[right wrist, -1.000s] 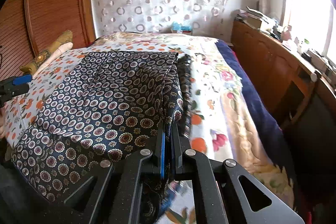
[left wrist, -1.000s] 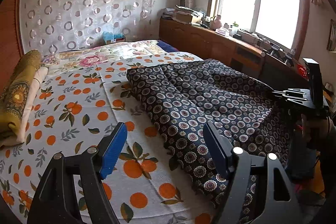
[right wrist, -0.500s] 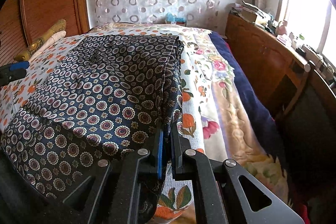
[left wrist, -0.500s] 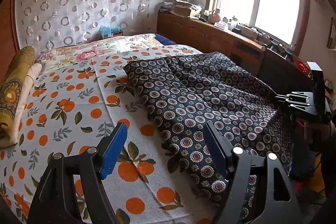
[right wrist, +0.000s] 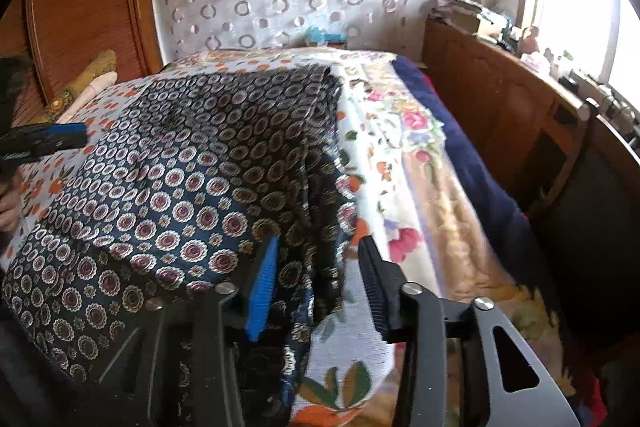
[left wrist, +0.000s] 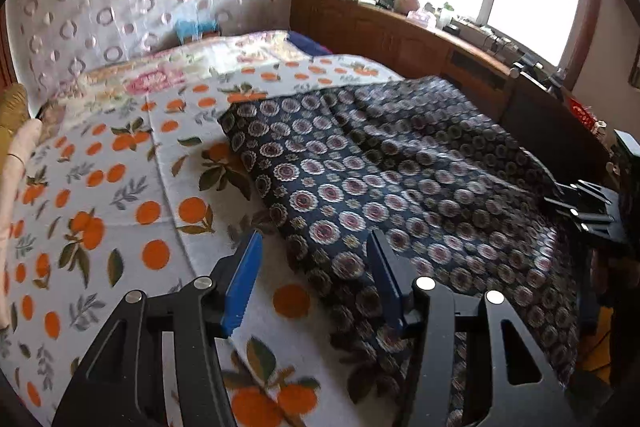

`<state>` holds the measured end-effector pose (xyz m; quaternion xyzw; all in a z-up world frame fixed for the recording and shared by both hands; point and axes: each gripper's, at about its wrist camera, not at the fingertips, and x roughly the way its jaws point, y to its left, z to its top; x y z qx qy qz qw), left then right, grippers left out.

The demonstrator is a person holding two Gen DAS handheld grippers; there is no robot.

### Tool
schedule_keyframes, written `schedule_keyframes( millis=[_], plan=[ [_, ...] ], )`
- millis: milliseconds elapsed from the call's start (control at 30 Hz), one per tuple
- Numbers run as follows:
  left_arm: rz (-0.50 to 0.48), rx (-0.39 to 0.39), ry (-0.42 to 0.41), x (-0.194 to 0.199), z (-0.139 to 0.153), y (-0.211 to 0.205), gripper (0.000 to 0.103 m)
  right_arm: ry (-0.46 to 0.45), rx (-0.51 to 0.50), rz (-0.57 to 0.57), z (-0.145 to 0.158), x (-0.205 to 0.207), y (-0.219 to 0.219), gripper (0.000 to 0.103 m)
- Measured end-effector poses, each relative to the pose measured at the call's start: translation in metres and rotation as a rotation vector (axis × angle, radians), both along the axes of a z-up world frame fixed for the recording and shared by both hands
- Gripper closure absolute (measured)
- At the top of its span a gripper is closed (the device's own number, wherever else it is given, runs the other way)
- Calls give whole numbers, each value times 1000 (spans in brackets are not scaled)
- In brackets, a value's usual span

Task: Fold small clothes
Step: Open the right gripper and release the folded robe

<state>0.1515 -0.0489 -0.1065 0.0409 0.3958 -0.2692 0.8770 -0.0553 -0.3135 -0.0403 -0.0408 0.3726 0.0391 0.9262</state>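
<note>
Now dark patterned garment (left wrist: 392, 187) lies folded on bed (left wrist: 120, 195), near its front edge. Left tool (left wrist: 312, 283) closing, garment's edge between jaws at 12 o'clock, not pressed. Right tool (right wrist: 316, 279) opening, released, fabric hanging loose between its jaws.

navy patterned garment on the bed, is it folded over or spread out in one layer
Folded over. In the right wrist view the navy patterned garment shows several stacked layers along its right edge, lying on the orange-print bedspread.
</note>
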Motion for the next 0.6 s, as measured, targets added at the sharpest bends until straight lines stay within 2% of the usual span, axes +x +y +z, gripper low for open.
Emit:
schedule_keyframes(
  millis=[133,433,533,600],
  plan=[
    [5,43,18,11,-8,-9,49,6,6,-4,-2,4,-1,55],
    [-1,68,33,15,-10,-17,49,20,49,6,-2,2,-8,54],
    [-15,76,29,12,-10,-20,63,14,62,-2,-2,4,-10,54],
    [-19,83,30,12,-9,-22,66,13,62,3,-3,2,-9,54]
  ],
)
